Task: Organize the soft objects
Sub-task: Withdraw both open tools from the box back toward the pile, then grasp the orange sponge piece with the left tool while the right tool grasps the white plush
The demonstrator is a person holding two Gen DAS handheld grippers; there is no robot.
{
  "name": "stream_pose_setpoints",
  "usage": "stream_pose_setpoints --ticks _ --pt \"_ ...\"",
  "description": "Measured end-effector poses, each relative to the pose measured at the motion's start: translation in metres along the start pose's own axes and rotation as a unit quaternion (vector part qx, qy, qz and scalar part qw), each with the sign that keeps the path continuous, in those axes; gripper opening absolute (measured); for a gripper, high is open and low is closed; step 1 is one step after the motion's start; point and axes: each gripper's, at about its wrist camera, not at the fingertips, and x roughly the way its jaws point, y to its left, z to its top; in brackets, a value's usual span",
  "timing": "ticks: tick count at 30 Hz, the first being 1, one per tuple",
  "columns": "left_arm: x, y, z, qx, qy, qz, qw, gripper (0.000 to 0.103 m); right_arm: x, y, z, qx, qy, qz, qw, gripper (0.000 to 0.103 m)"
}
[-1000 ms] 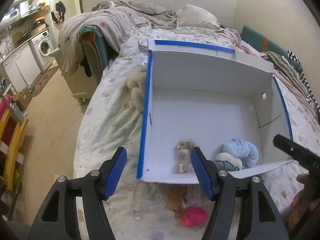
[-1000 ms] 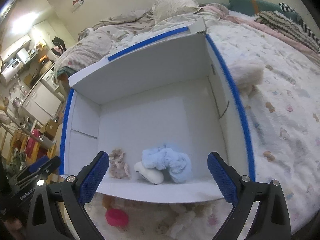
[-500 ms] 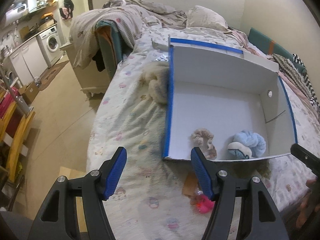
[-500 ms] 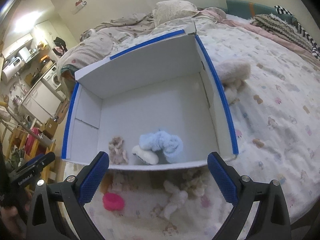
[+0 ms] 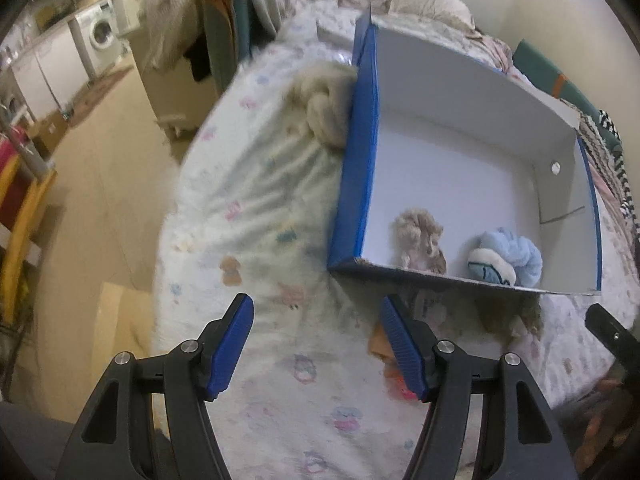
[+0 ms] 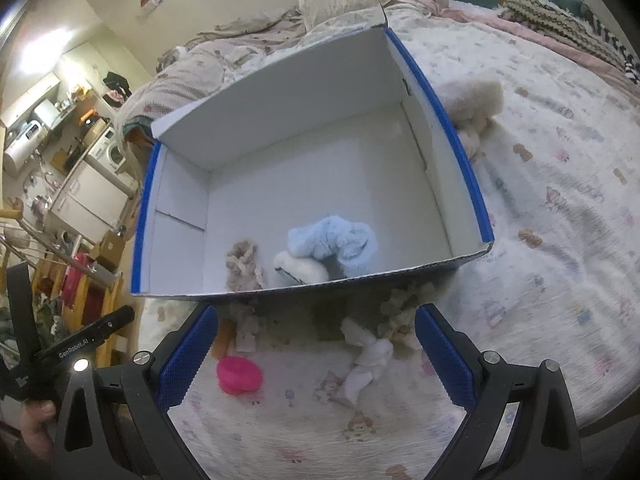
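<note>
On my left wrist view, the left gripper [image 5: 316,346] stands wide with nothing between its pads, over the printed bedsheet [image 5: 256,208]. Its right finger hides most of a pink thing [image 5: 394,380], so I cannot make out its shape here. The box [image 5: 356,184] lies ahead and to the right, with a beige scrunchie [image 5: 420,236] and a blue plush [image 5: 512,256] inside near the front wall. A cream fluffy piece [image 5: 320,104] touches the box's outer left wall. The picture is blurred.

On my right wrist view, the right gripper [image 6: 316,354] is also wide and empty. A white soft toy [image 6: 370,360] lies between its fingers, untouched; the pink thing [image 6: 239,374] sits just beside the left finger. The front wall cuts off the lower part of the blue plush [image 6: 332,244].
</note>
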Motion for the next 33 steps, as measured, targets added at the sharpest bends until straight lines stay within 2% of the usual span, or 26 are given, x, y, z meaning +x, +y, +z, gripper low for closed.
stream_pose_setpoints --ticks 3,8,11,19,20,21,22,27,33 --pt "0.015 -0.008 -0.003 0.009 0.025 -0.016 0.9995 0.058 0.005 -0.002 -0.001 0.007 0.01 -0.005 1.0 0.103" --pt "0.046 -0.034 -0.009 0.048 0.075 -0.032 0.9955 0.035 0.01 -0.011 0.0 0.036 0.022 0.002 0.999 0.103" --pt "0.063 -0.052 -0.012 0.072 0.098 -0.031 0.9921 0.034 0.012 -0.021 0.0 0.064 0.031 0.013 0.997 0.103" --pt "0.113 -0.069 -0.011 0.08 0.154 -0.017 0.9846 0.034 0.012 -0.045 -0.001 0.113 0.039 0.018 0.993 0.103" --pt "0.117 -0.069 -0.011 0.079 0.159 -0.019 0.984 0.029 0.012 -0.047 -0.001 0.115 0.04 0.017 0.992 0.103" --pt "0.118 -0.07 -0.01 0.077 0.16 -0.019 0.9839 0.023 0.012 -0.049 -0.001 0.117 0.04 0.016 0.992 0.103" --pt "0.118 -0.069 -0.01 0.074 0.161 -0.024 0.9839 0.01 0.012 -0.05 -0.001 0.119 0.04 0.016 0.992 0.103" --pt "0.105 -0.062 -0.004 0.047 0.148 -0.055 0.9863 0.005 0.013 -0.056 -0.002 0.131 0.044 0.017 0.99 0.103" --pt "0.08 -0.053 -0.003 0.041 0.117 -0.051 0.991 0.005 0.015 -0.059 -0.004 0.135 0.05 0.021 0.989 0.103"
